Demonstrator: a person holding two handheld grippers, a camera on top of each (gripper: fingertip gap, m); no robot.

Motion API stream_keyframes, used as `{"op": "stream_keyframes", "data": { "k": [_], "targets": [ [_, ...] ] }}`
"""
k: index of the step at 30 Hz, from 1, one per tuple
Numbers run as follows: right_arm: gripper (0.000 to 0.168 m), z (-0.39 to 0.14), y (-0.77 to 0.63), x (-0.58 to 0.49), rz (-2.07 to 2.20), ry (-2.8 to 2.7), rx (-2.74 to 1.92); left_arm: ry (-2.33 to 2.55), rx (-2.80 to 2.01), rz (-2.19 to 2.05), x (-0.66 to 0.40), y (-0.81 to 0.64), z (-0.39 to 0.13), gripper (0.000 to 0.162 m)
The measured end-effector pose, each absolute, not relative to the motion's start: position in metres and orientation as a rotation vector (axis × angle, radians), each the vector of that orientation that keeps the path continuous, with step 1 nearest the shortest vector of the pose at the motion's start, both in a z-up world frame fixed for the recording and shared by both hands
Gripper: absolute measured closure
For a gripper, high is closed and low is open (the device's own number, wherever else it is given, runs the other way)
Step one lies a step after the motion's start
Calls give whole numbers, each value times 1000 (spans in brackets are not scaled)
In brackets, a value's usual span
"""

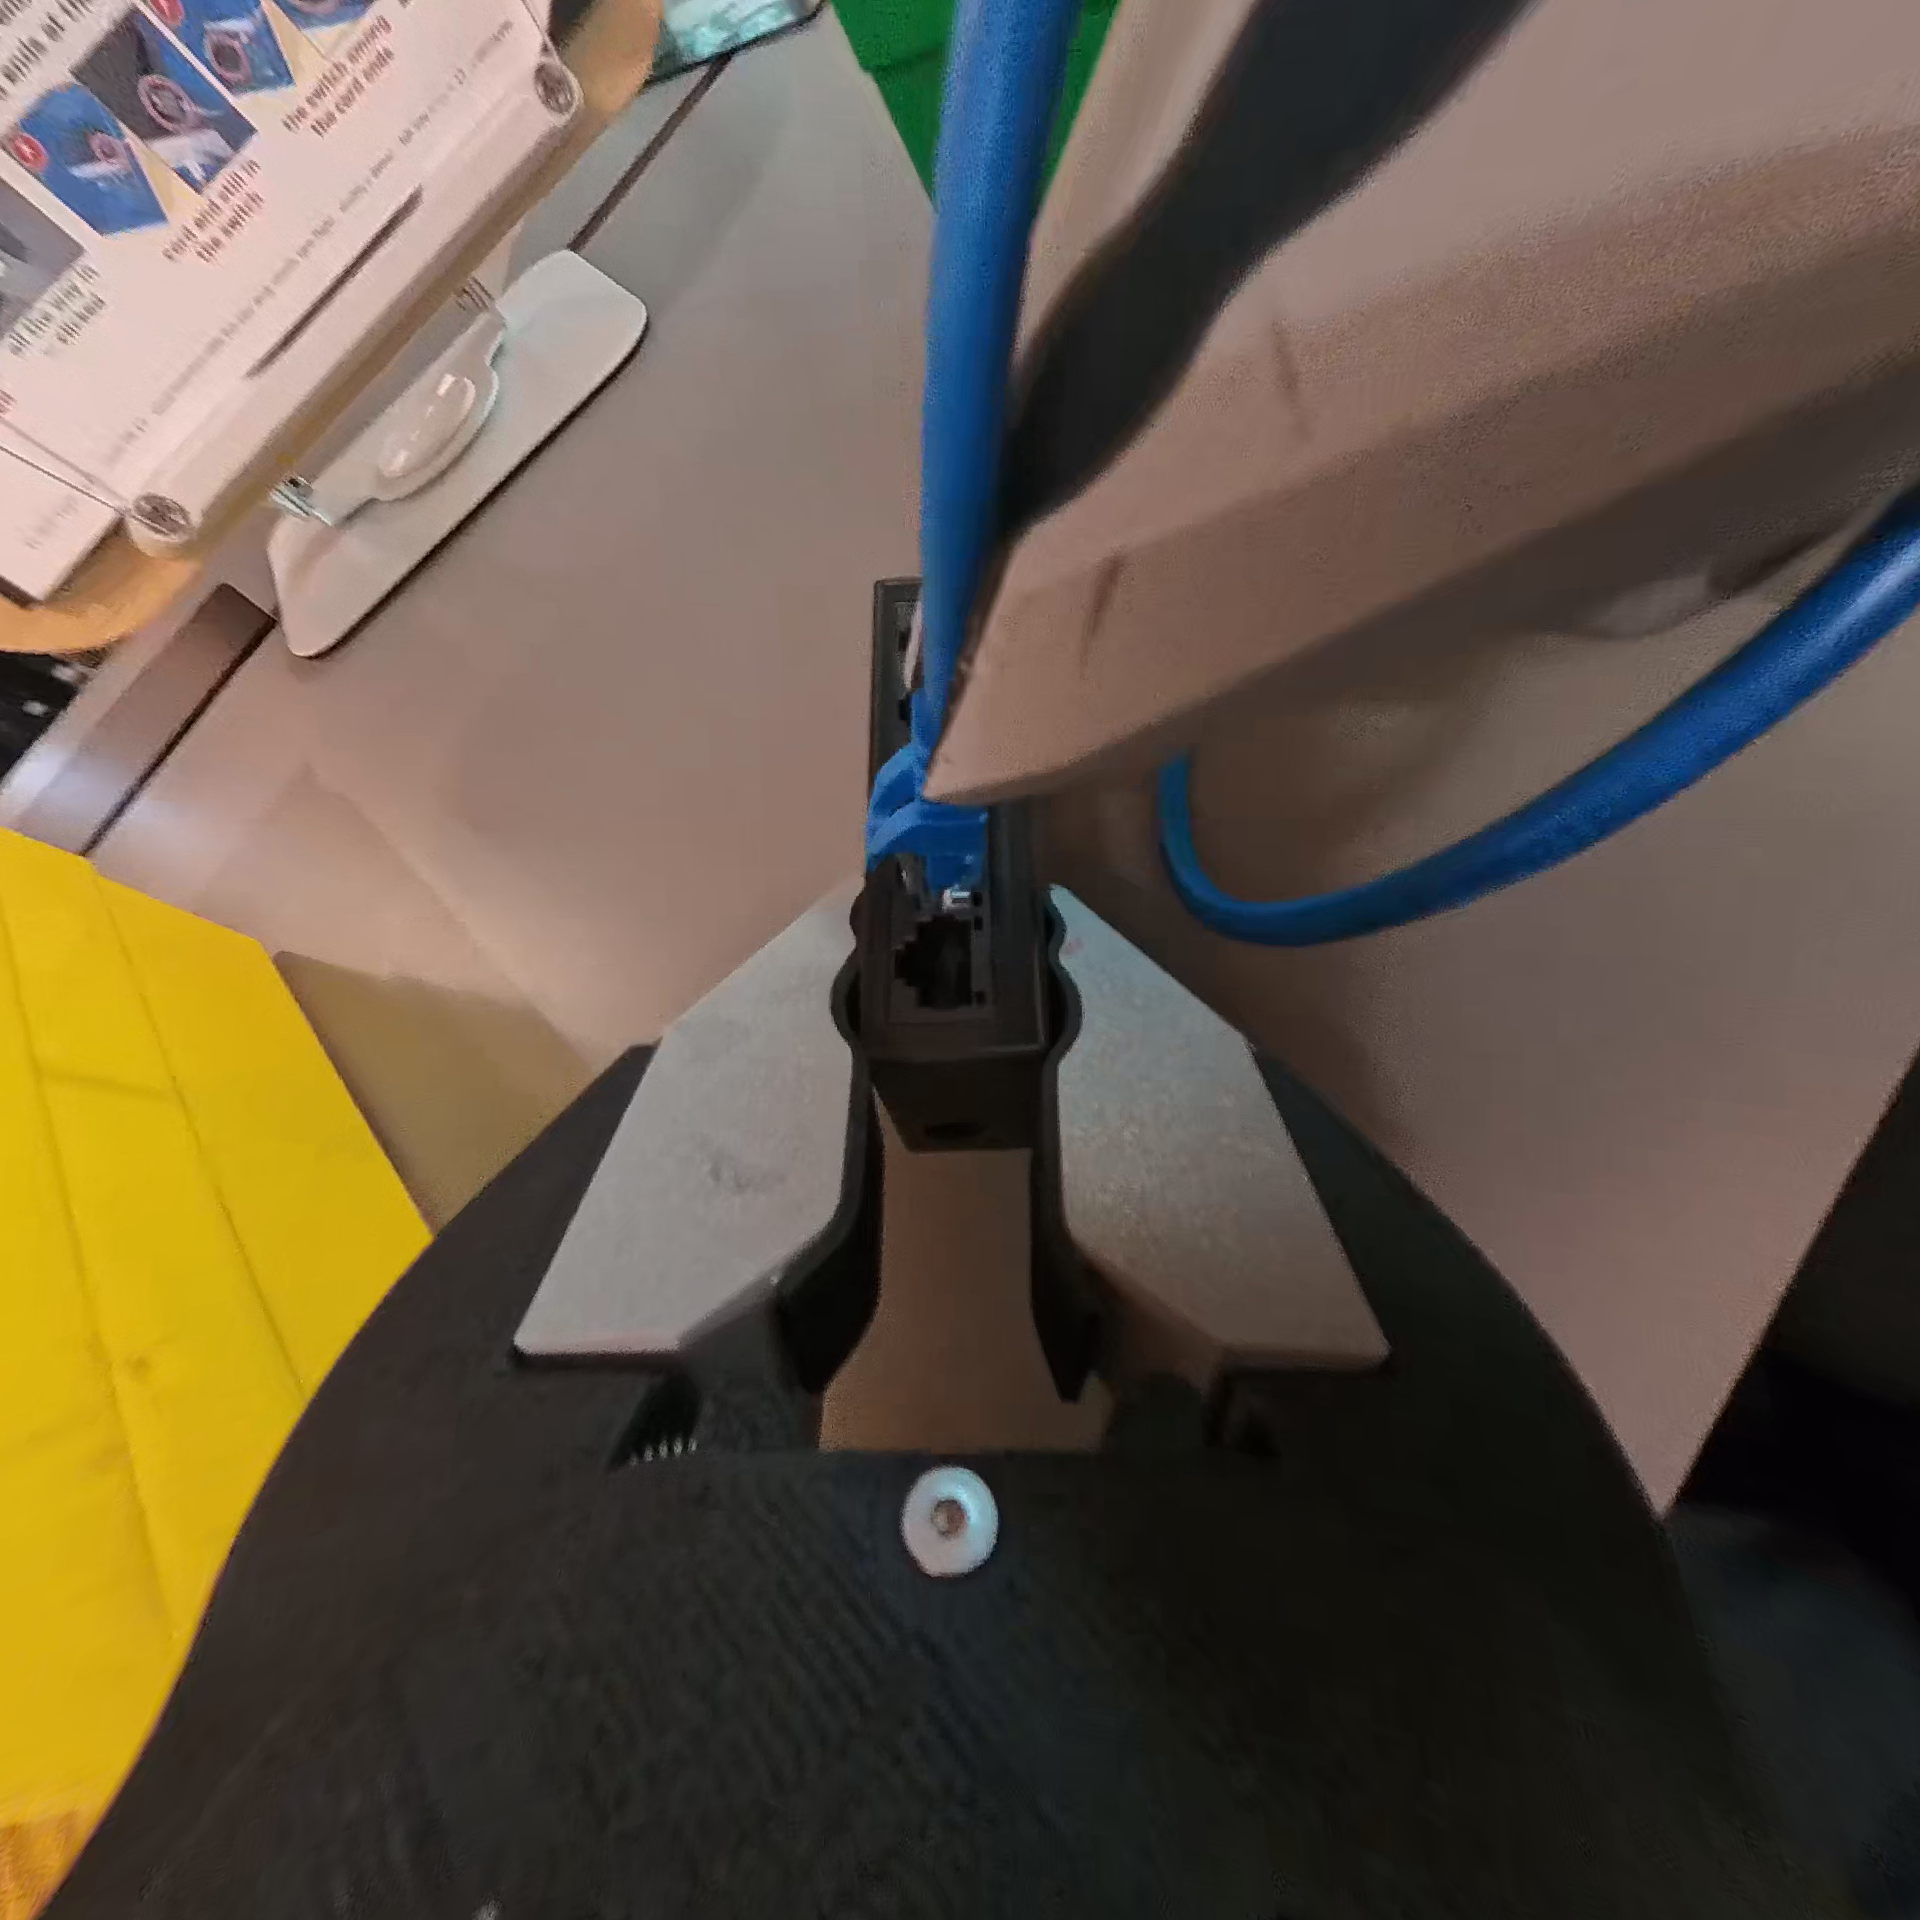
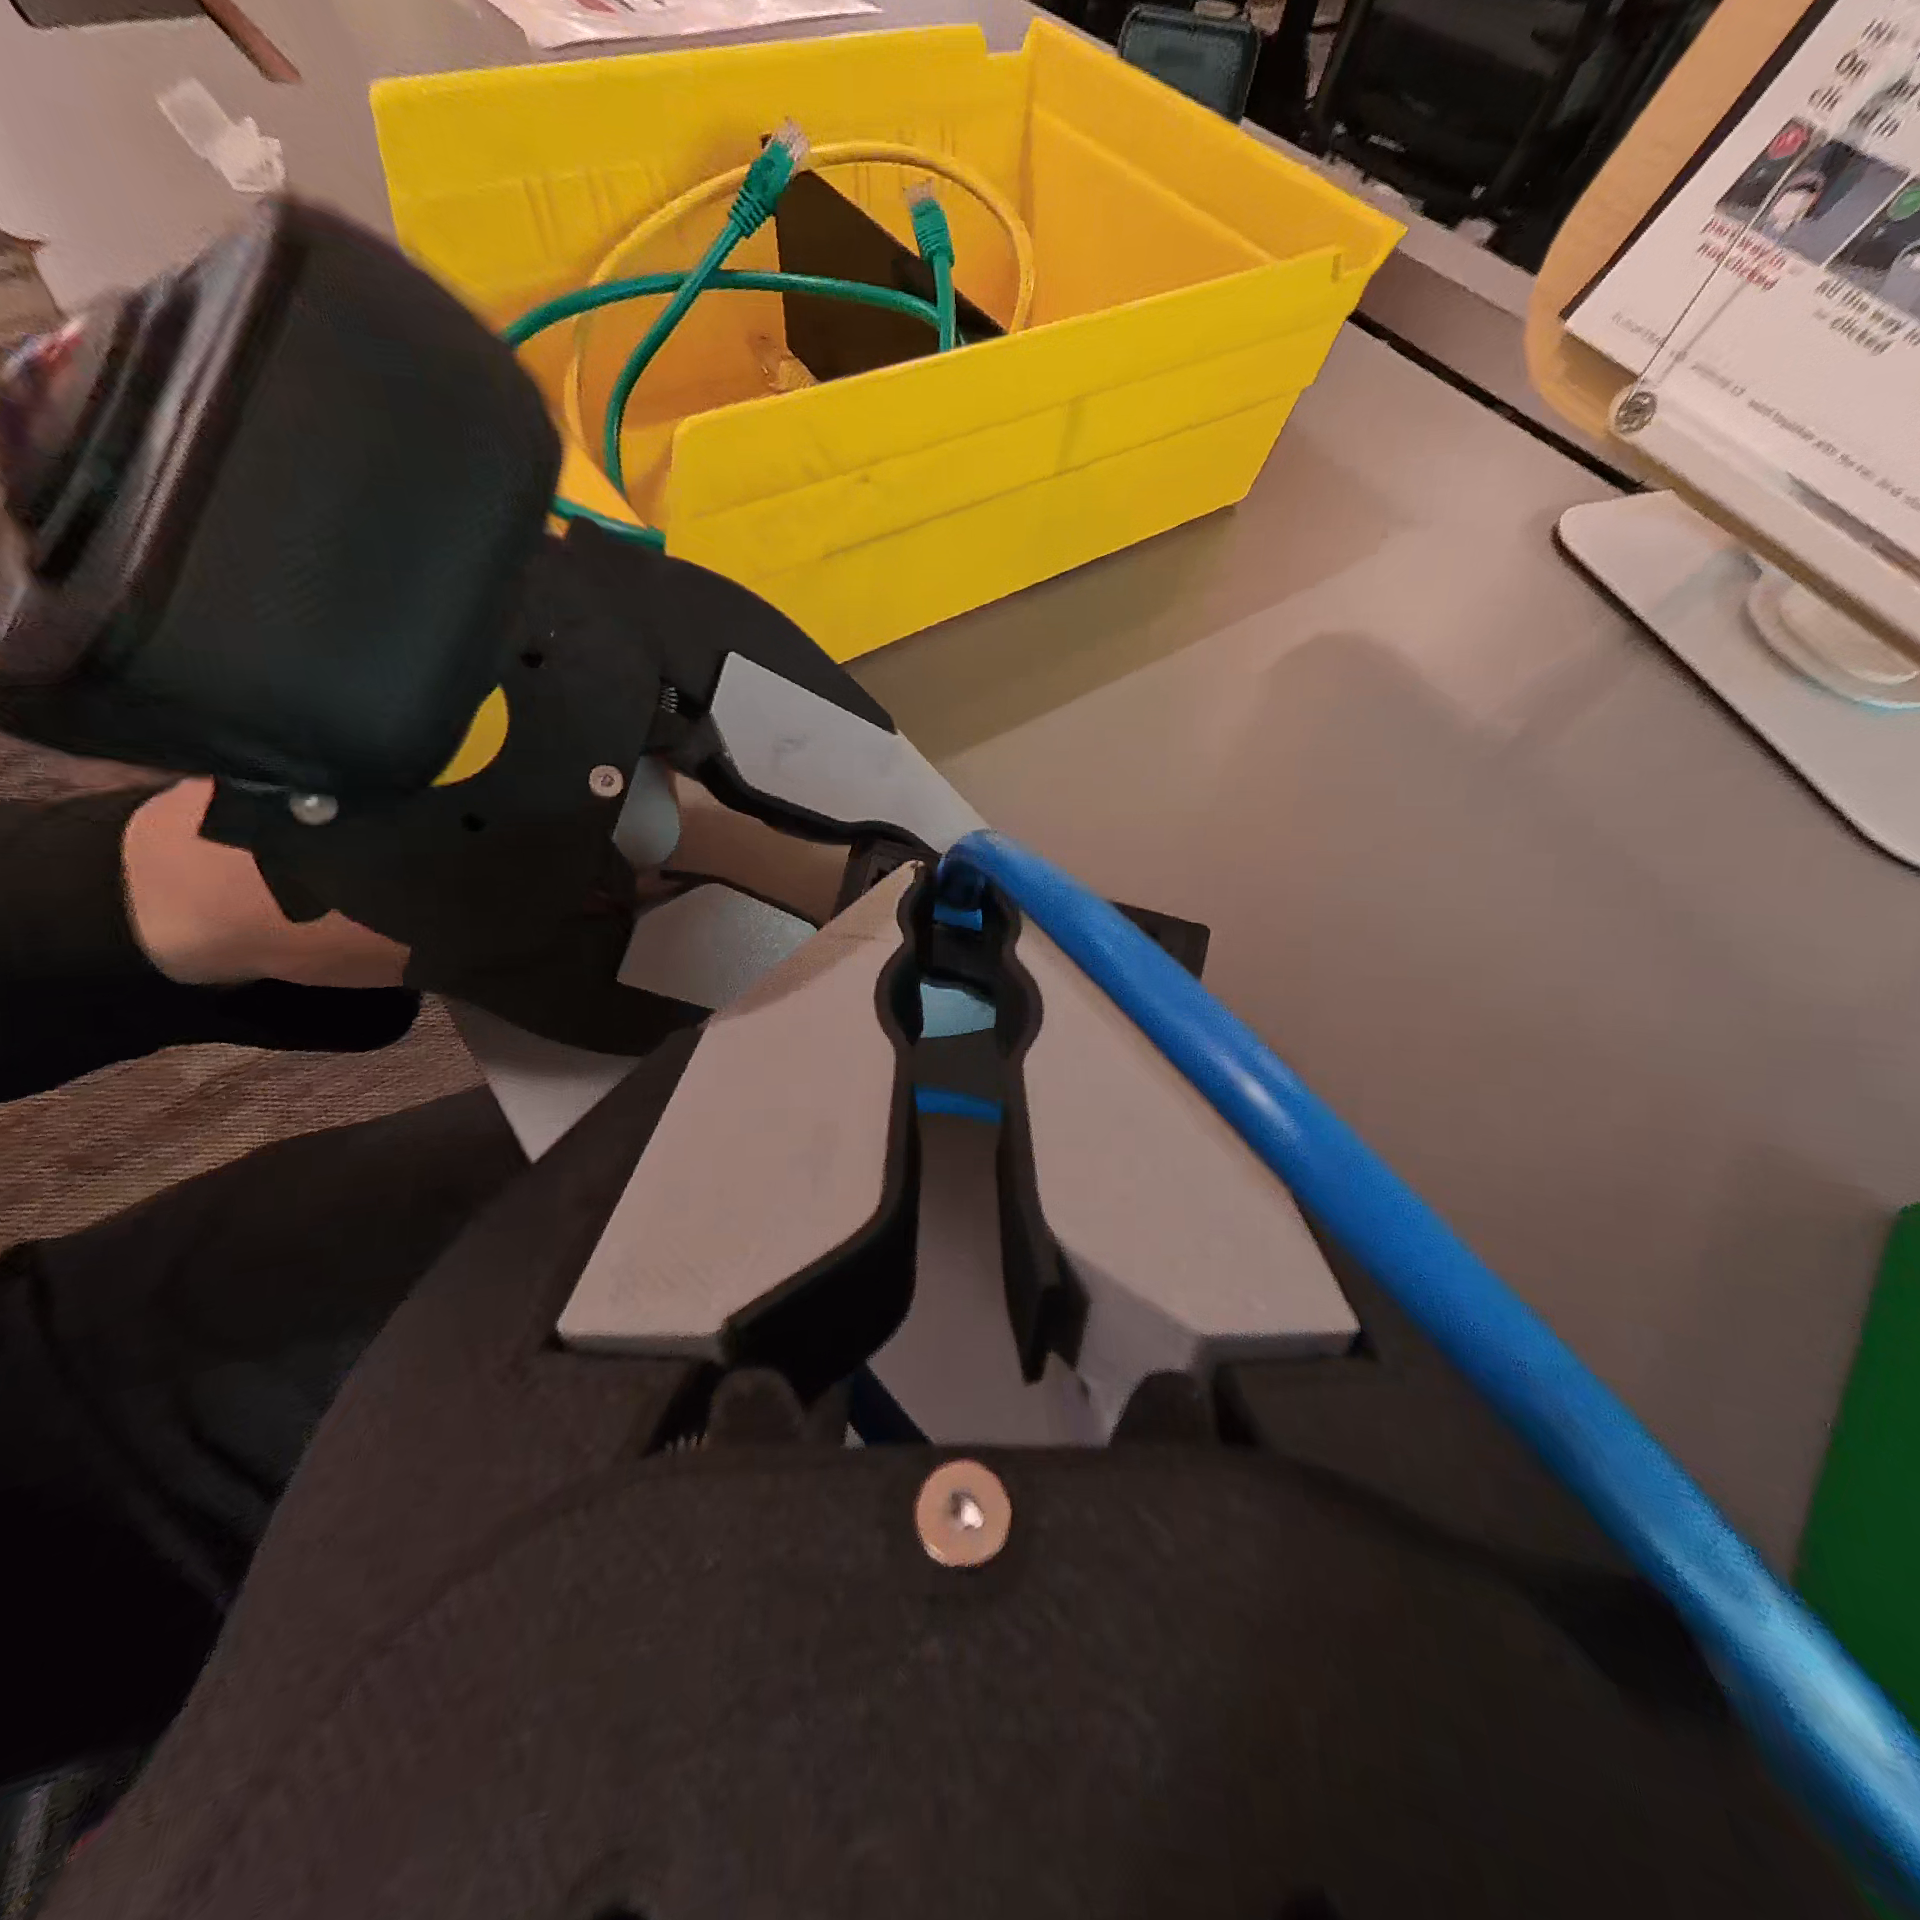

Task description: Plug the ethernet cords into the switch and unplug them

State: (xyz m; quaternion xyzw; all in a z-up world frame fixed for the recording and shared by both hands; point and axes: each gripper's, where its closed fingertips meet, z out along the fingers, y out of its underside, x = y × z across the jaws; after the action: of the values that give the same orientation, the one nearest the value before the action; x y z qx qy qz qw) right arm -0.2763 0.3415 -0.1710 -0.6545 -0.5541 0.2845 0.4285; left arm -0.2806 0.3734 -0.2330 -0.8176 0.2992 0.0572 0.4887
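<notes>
A: Switch (image 1: 951, 1023) first, in the left wrist view: a narrow black box, pinched at its near end between the 2 fingers of the left claw (image 1: 956, 977), with an open port facing up.

B: And the cord?

A: Blue ethernet cord (image 1: 961, 416) drops from above. Its plug (image 1: 920, 831) sits at the port next along from the open one; whether it is fully seated I cannot tell. The right claw's grey finger (image 1: 1455, 468) presses against that plug from the right. More of the blue cord loops over the tabletop (image 1: 623, 779).

B: Any containers there?

A: Only a yellow bin (image 1: 156, 1195) edge at the left, contents unseen. Behind it stands a printed instruction sheet in a clear stand (image 1: 260, 208) on a pale base; its wording stays unquoted.

B: Right wrist view?

A: The right claw (image 2: 956, 914) is pressed together on the blue plug (image 2: 958, 902), right over the switch (image 2: 1174, 935), which is mostly hidden. The blue cord (image 2: 1351, 1195) arcs back past the right finger. The left claw (image 2: 831, 821), in a person's hand (image 2: 208, 904), reaches in from the left.

B: The bin?

A: The yellow bin (image 2: 1039, 436) sits on the tabletop (image 2: 1455, 831) beyond. Inside lie a green cord (image 2: 748, 281), both plugs showing, a yellow cord (image 2: 997, 208) coiled, and a black divider (image 2: 852, 281). The sheet stand (image 2: 1766, 312) is at the right, a green object (image 2: 1870, 1455) at the edge.
</notes>
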Motion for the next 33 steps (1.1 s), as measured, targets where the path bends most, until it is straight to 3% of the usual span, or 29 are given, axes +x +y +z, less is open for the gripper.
{"op": "stream_keyframes", "data": {
  "k": [19,26,33],
  "targets": [
    [164,-180,336,-281,360,-1791,-1754,726,-2014,144,-286,371,-237,140],
    [163,-133,327,-284,823,-1604,-1699,594,-1726,-111,-271,364,-186,138],
    [162,-145,337,-263,941,-1413,-1655,702,-1625,289,-275,364,-183,137]
  ]
}}
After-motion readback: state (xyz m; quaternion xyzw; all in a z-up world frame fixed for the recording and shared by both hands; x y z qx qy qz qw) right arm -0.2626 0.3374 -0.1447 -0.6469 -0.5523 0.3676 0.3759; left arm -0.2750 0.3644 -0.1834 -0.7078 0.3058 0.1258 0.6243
